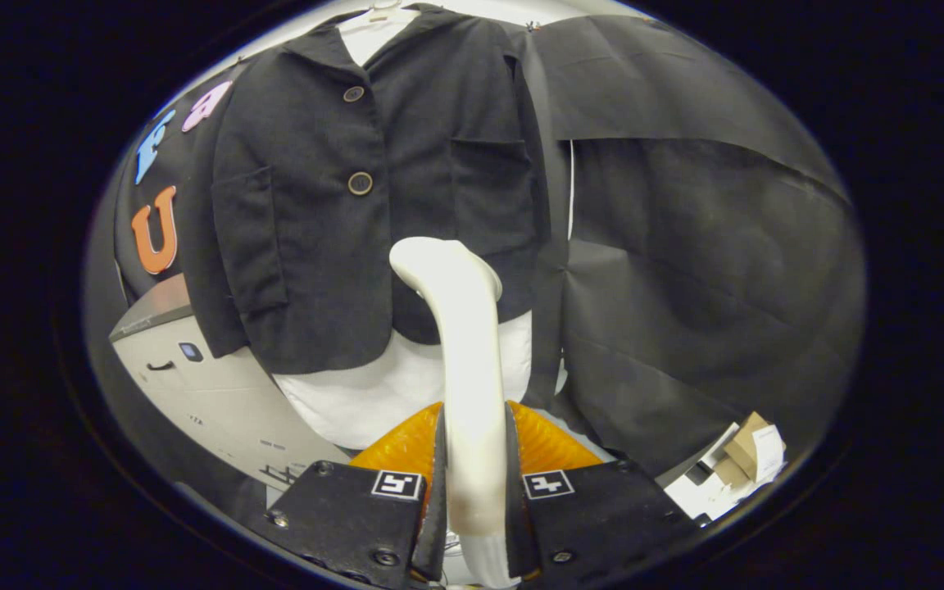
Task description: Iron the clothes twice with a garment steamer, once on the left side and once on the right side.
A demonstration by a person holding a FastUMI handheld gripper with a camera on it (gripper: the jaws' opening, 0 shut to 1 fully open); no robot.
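Steamer [457,328] sat clamped in the gripper [476,483], white handle running up between the two fingers [433,492], both of them pressed against its sides, gap only as wide as the handle. Handle rose straight ahead of the fingers, then curved over at the top; the rounded head pointed toward the jacket [374,188]. Head overlapped the jacket's lower hem, right of the button line; contact with the cloth could not be told.

Jacket was dark, hung up front-on beyond the fingers, two buttons [360,183] visible down the front, patch pocket on each side. White garment [374,393] showed under it, at the collar and below the hem. Orange ribbed part [406,447] sat just behind the fingers on both sides of the handle, what it was unclear.

Light grey cabinet-like unit [201,393] stood low beside the jacket's sleeve. Black cloth wall [701,270] hung on the other side, creased. Small cardboard boxes and papers [746,459] lay low near that wall, beyond the fingers.
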